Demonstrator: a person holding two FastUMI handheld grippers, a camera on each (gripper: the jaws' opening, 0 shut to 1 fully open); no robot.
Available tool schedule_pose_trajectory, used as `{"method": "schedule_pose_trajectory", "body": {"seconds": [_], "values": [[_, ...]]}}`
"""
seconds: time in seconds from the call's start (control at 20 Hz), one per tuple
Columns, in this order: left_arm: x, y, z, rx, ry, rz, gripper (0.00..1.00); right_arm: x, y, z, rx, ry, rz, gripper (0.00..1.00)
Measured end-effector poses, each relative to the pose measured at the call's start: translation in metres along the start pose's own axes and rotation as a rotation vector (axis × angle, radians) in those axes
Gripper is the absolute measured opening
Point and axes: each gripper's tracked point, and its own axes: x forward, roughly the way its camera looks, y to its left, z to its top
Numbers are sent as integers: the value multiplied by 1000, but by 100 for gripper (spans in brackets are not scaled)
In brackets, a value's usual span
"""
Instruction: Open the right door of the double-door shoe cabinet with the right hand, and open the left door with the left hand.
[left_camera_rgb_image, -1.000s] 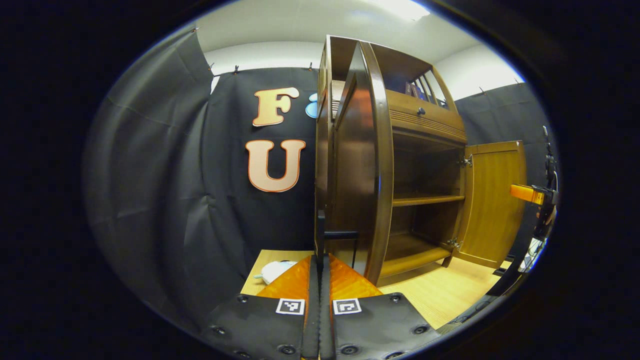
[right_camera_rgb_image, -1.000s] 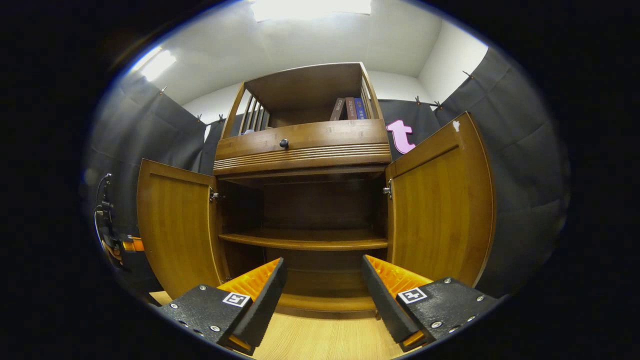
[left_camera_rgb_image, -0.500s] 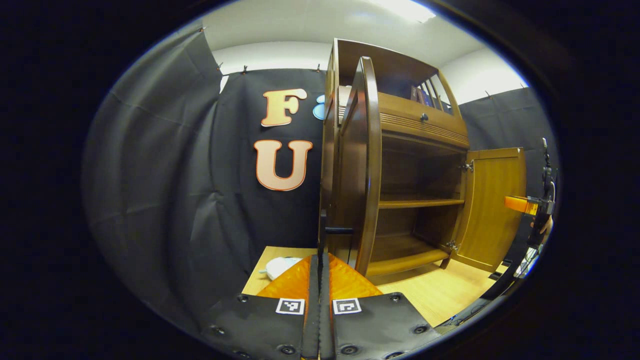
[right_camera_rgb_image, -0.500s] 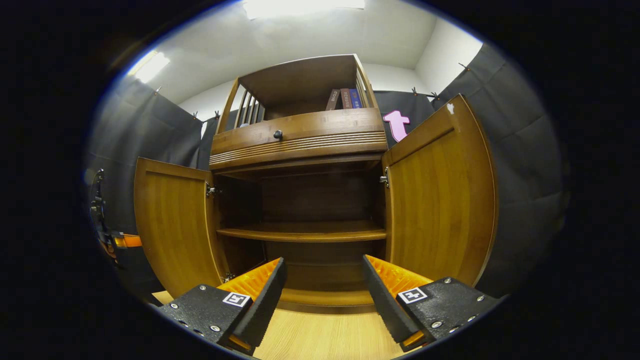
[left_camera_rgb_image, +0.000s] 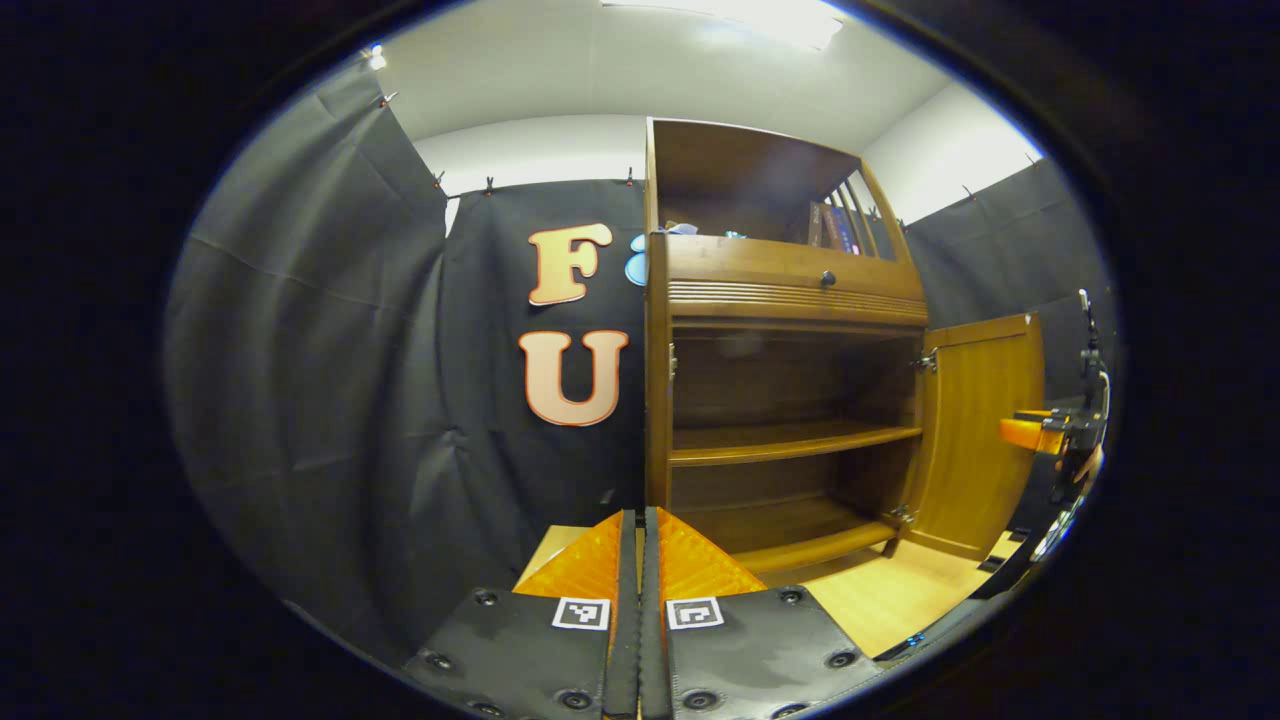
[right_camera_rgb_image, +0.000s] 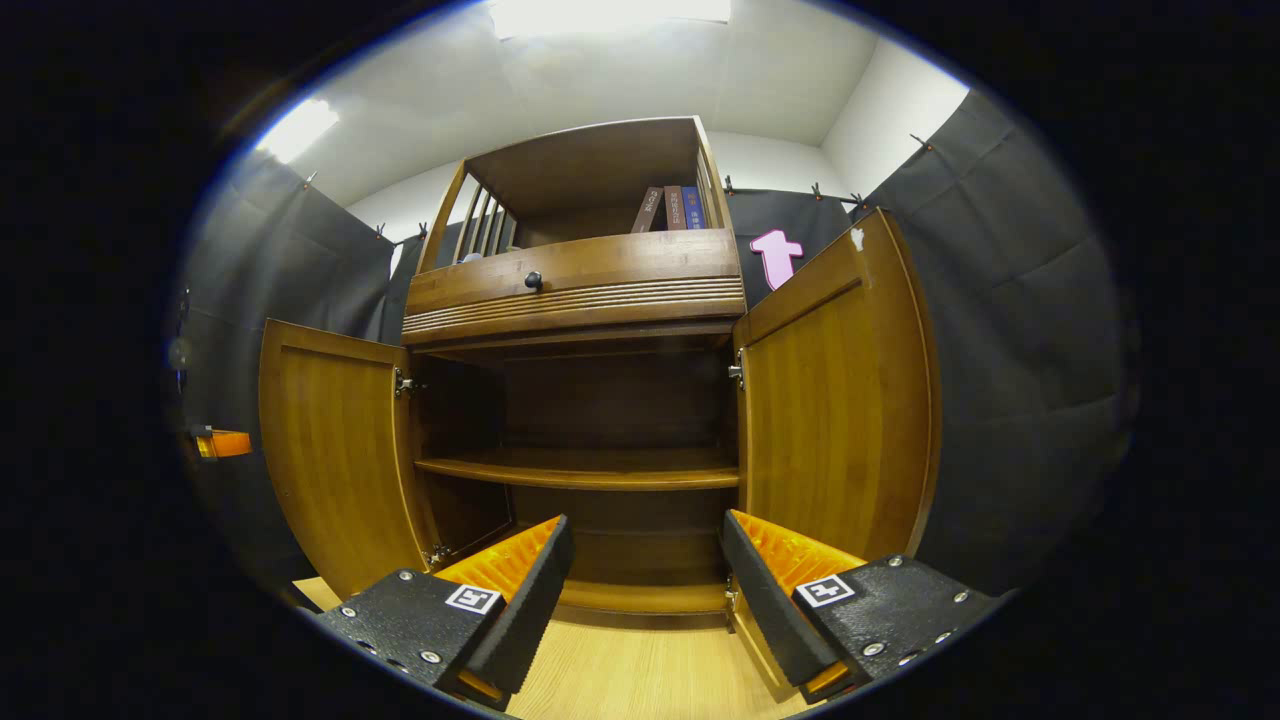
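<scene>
The wooden shoe cabinet (right_camera_rgb_image: 575, 290) stands with both doors swung out. In the right gripper view the left door (right_camera_rgb_image: 335, 450) and the right door (right_camera_rgb_image: 835, 420) flank the bare inside shelf (right_camera_rgb_image: 580, 470). My right gripper (right_camera_rgb_image: 645, 560) is open in front of the cabinet and touches nothing. My left gripper (left_camera_rgb_image: 640, 520) is shut, fingers pressed flat together, and nothing is visible between the tips. Its orange finger (right_camera_rgb_image: 222, 442) peeks out just left of the left door's free edge. The left gripper view has the right door (left_camera_rgb_image: 975, 430) and, beside it, the right gripper (left_camera_rgb_image: 1030, 432).
Books (right_camera_rgb_image: 672, 208) lean on the cabinet's top shelf above a drawer with a dark knob (right_camera_rgb_image: 534, 282). Light wooden floor (right_camera_rgb_image: 640, 670) runs up to the cabinet's base. Black cloth hangs close on both sides.
The left door swung wider and its leaf left the left gripper view, which now looks straight into the cabinet. The left gripper drifted left and up in the right gripper view.
</scene>
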Motion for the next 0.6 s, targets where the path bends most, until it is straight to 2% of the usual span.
{"method": "schedule_pose_trajectory", "body": {"seconds": [0.15, 0.4, 0.5, 0.6], "values": [[1, -30, 23, -77, -9, -58, 8, -6, -10, 11, 4, -3, -11, 92], [0, -58, 55, -26, -55, -47, 8, -17, -26, 38, -30, -18, -26, 92], [0, -64, 62, -11, -69, -21, 22, -21, -29, 50, -50, -27, -29, 92], [4, -76, 68, -16, -78, -28, 32, -25, -34, 60, -60, -33, -36, 92]]}}
